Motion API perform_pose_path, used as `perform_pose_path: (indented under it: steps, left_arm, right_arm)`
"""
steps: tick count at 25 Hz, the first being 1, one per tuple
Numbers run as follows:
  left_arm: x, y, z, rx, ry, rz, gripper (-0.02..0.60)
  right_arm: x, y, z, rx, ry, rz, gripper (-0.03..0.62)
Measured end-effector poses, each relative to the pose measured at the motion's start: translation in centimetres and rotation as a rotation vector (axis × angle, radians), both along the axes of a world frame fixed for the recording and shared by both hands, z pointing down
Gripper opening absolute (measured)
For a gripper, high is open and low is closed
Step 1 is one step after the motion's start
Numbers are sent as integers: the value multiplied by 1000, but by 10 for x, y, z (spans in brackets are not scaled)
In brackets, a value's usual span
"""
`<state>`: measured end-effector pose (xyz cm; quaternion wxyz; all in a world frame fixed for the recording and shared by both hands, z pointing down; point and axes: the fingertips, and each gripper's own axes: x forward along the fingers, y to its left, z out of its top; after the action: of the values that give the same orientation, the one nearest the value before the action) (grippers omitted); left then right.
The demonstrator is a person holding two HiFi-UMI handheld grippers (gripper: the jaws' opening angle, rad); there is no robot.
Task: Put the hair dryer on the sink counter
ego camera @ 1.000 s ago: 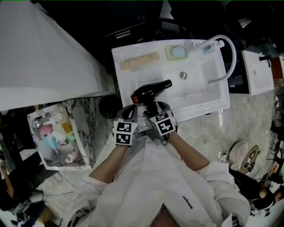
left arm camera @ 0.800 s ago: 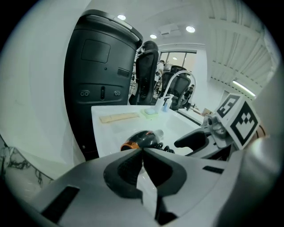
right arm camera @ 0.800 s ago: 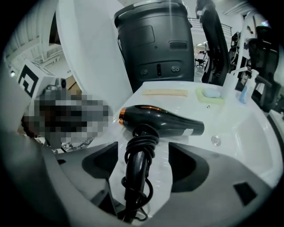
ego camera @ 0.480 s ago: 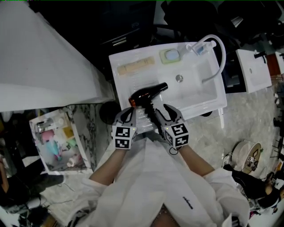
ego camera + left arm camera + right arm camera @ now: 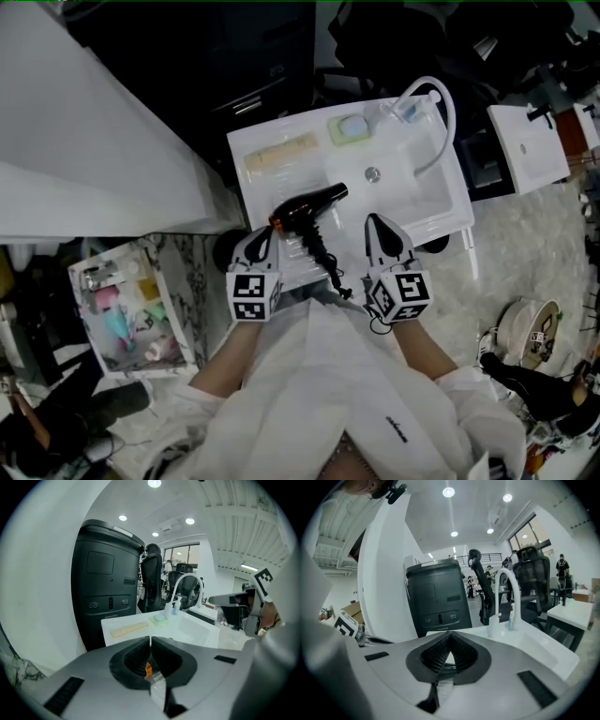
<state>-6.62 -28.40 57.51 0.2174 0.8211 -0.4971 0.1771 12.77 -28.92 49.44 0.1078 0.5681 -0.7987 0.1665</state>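
Observation:
The black hair dryer (image 5: 309, 206) lies on the flat left part of the white sink counter (image 5: 267, 183), nozzle toward the basin, its cord (image 5: 328, 264) trailing over the front edge. My left gripper (image 5: 266, 233) is shut just beside the dryer's orange rear end, which shows as a speck (image 5: 148, 669) under the jaws in the left gripper view. My right gripper (image 5: 374, 219) hovers to the right of the dryer, apart from it. Its jaws have just been closing and now meet with nothing between them (image 5: 450, 633).
A curved faucet (image 5: 437, 111), a green soap dish (image 5: 349, 127) and a beige bar (image 5: 279, 152) line the counter's back. The basin (image 5: 403, 187) lies to the right. A white bin of toiletries (image 5: 127, 305) stands on the floor at left, and a second white sink (image 5: 525, 141) at right.
The right gripper has come off the dryer's handle, moved right and shut. The left gripper has lifted a little. The dryer stays on the counter.

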Motion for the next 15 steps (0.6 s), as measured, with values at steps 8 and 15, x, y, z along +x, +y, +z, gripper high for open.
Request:
perform_pose_path:
  steps: [8,15]
  left_arm:
    - [-35,-8,-41,132,-48,-85,34]
    - [-57,-9,-59,206,-68,-121,34]
  right_arm:
    - [33,8,-59,150,-19,57,17]
    - [39,12,-60,165,-11,69,17]
